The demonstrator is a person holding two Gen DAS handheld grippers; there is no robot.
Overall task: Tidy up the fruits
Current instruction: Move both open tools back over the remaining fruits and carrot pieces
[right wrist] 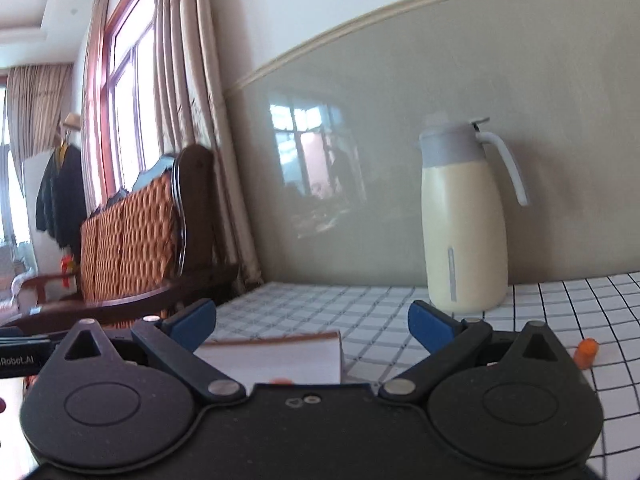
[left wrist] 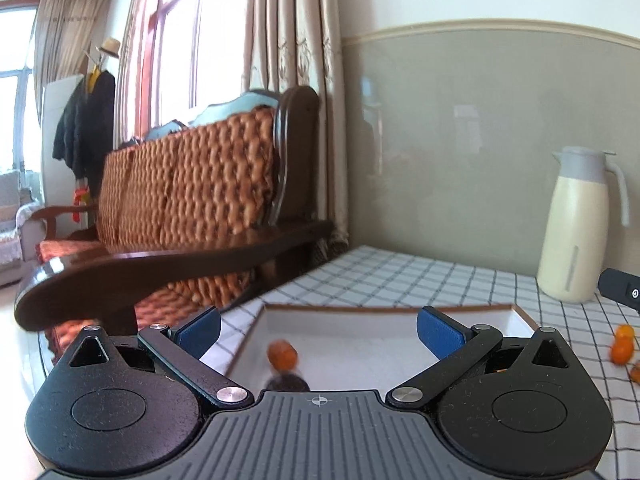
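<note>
A shallow white tray with a brown rim [left wrist: 520,314] lies on the checked tablecloth. One small orange fruit [left wrist: 283,355], blurred, is inside it above a dark shadow. My left gripper [left wrist: 318,330] hangs over the tray's near side, open, with nothing between its blue pads. More small orange fruits [left wrist: 623,345] lie on the cloth to the right of the tray. In the right wrist view my right gripper [right wrist: 311,325] is open and empty above the tray's corner [right wrist: 320,344]. A sliver of orange fruit [right wrist: 280,381] peeks above the gripper body, and another orange fruit [right wrist: 586,353] lies on the cloth at right.
A cream jug with a grey lid [left wrist: 576,224] [right wrist: 464,216] stands at the back by the grey wall. A wooden sofa with a woven back [left wrist: 188,184] sits past the table's left edge. The other gripper's black edge [left wrist: 620,289] shows at right.
</note>
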